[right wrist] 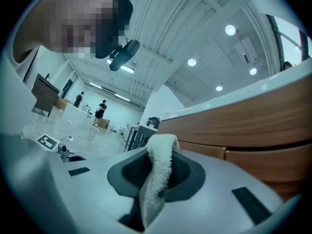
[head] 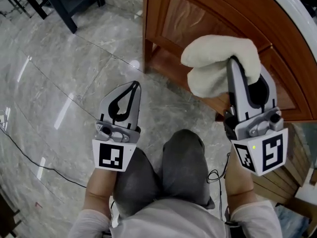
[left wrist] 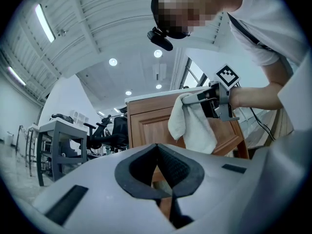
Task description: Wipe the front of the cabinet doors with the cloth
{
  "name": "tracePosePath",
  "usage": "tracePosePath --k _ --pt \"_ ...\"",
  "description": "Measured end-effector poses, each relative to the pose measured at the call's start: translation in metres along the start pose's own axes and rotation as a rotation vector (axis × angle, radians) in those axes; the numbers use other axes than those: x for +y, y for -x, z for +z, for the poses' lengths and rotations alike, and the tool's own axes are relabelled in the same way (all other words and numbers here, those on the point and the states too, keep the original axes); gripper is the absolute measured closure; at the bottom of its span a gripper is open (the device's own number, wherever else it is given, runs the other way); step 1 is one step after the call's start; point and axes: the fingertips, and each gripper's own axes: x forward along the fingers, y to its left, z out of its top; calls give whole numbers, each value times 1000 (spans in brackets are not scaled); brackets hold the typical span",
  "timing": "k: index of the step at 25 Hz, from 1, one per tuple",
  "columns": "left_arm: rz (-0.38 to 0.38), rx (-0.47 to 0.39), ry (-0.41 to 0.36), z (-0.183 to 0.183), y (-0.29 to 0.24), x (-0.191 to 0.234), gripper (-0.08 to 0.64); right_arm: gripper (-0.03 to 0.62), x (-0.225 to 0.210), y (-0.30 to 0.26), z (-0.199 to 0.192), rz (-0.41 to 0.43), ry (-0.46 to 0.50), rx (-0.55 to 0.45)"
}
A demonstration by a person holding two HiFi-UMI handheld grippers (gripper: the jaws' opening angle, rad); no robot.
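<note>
Left tool [head: 134, 85], a grey two-jaw piece with black pads and a marker cube, hovers above the person's left knee in grey trousers [head: 136, 175]. Its jaws are pressed together at the tips with nothing between them, as the left gripper view [left wrist: 157, 147] shows.

Beside it, over the other knee, the matching right tool [head: 232, 63] is clamped on a cream-white fluffy terry cloth [head: 218, 63]. In the right gripper view a strip of that cloth [right wrist: 158, 179] runs down between the closed pads. The rest bunches in a thick fold over the jaw tips and hangs to their left in the head view.

Just beyond the cloth stands the reddish-brown wooden cabinet with panelled doors [head: 198, 19]. From the left gripper view the cloth [left wrist: 192, 123] hangs in front of a door panel [left wrist: 148, 128], near its right edge. Whether it touches the wood I cannot tell.

A white curved surface [head: 292, 4] tops the cabinet. Left of it, glossy grey marble floor [head: 59, 83] stretches away, with a thin black cable [head: 29, 157] lying across it and dark furniture legs [head: 64, 9] farther off.
</note>
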Motion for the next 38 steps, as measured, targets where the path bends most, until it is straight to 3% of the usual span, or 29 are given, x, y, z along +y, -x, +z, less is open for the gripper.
tracePosePath --k 6,10,18,29,38 --pt "33 24 -14 0 18 13 541 517 43 -56 -20 102 -67 -61" --pt "59 33 -18 -1 29 17 541 517 54 -97 -19 111 -73 -112" --pt "98 36 -7 -7 43 28 541 517 59 -153 -28 100 -29 -95" --pt "87 11 12 -11 38 24 541 517 40 -150 -51 44 4 -19" --pt "63 -3 -41 -7 33 12 541 517 23 -124 -52 39 22 -9"
